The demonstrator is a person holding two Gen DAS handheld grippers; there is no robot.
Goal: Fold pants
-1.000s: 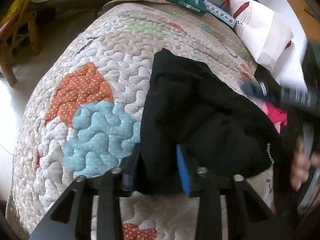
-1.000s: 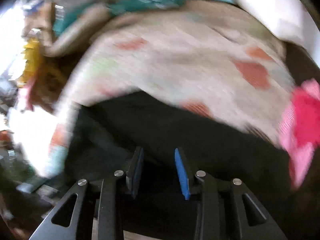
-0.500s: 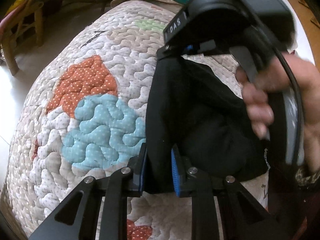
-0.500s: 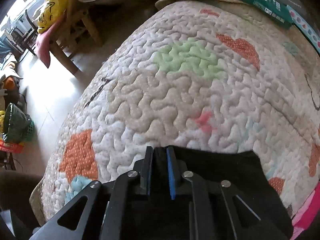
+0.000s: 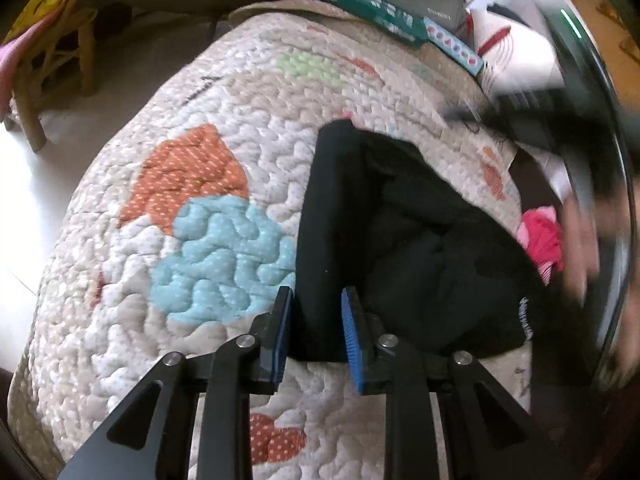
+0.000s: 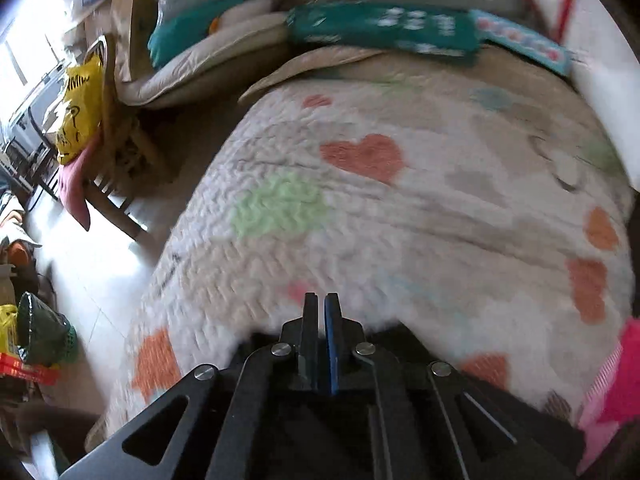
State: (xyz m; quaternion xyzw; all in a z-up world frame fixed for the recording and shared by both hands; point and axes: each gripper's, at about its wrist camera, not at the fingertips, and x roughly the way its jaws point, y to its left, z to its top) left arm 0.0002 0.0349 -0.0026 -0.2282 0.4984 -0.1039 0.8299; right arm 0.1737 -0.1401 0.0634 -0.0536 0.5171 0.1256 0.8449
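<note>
Black pants [image 5: 404,240], bunched into a rough folded heap, lie on the quilted cover [image 5: 224,128] of the bed, right of its orange and light-blue patches. Left gripper [image 5: 316,330] sits at the near-left corner of the heap: narrow gap, jaws opening slightly, a fold of the black fabric between the blue pads, filling the gap, so it reads as clamped on the pants. The cloth's near edge hangs just past the fingertips onto the quilt. A small white label shows at the heap's right edge. In the left wrist view the right side is motion-blurred: a hand [image 5: 580,240] and dark gripper hardware streak past, detail unreadable. Pink cloth [image 5: 540,236] lies just right of the pants, partly under that blur. In the right wrist view the right gripper [image 6: 321,312] has its jaws pressed together, only a sliver between pads, nothing visible held; it points down over bare quilt with green and orange heart patches. A dark strip of the pants [image 6: 400,332] shows just behind its fingertips, below the mount. Green box [image 5: 360,4] and a patterned strip lie at the far edge of the bed. White paper bag [image 5: 516,52] far right. Wooden chair [image 5: 48,64] stands off to the left on the floor.
</note>
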